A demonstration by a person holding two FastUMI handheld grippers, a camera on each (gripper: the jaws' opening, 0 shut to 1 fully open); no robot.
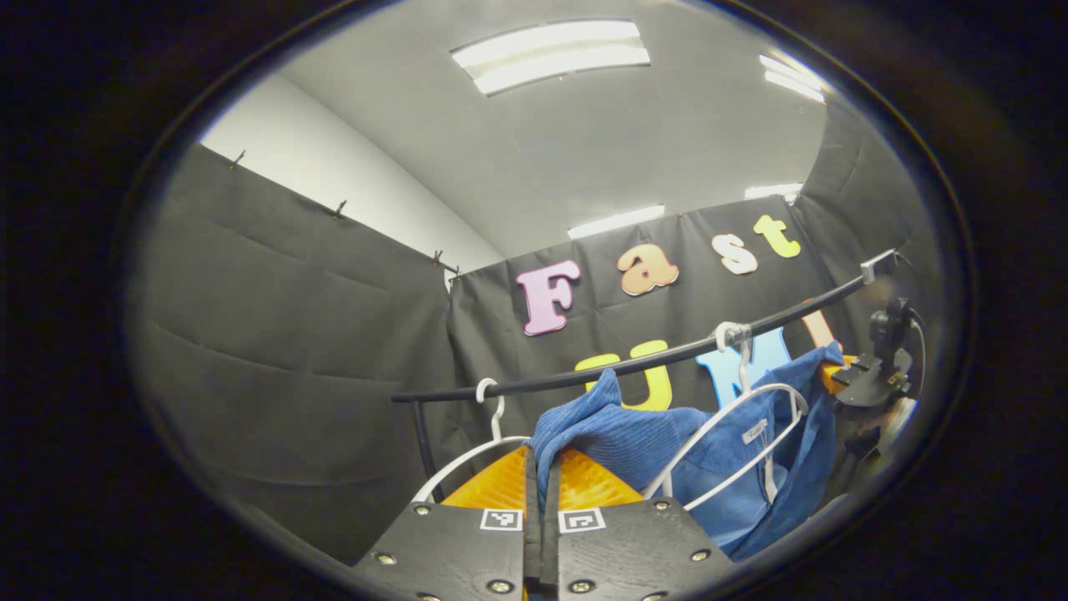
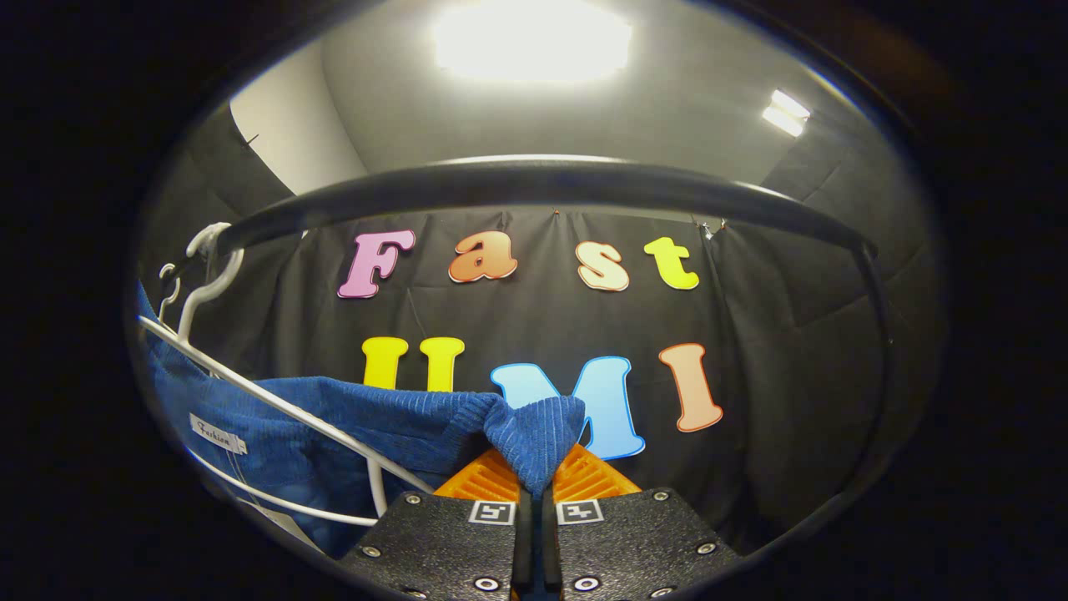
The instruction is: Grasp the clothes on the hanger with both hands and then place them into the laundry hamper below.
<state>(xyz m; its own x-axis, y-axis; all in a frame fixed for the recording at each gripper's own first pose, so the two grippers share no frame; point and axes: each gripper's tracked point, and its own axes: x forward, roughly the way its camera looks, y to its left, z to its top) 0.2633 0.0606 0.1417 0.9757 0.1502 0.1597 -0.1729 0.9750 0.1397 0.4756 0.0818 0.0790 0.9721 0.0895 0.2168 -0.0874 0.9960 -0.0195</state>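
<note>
A blue knit garment (image 1: 634, 442) hangs on a white hanger (image 1: 734, 434) from the black rail (image 1: 634, 363). My left gripper (image 1: 541, 476) is shut on one shoulder of the garment, with a fold of cloth bunched above its fingers. In the right gripper view the same blue garment (image 2: 400, 426) stretches left toward the white hanger (image 2: 275, 401), and my right gripper (image 2: 534, 476) is shut on its other shoulder, just under the black rail (image 2: 534, 179). The right gripper (image 1: 868, 380) also shows far right in the left gripper view, at the garment's edge.
A second, empty white hanger (image 1: 488, 434) hangs on the rail to the left of the garment. A black upright post (image 1: 423, 438) holds the rail's left end. Black cloth walls close in behind and on both sides.
</note>
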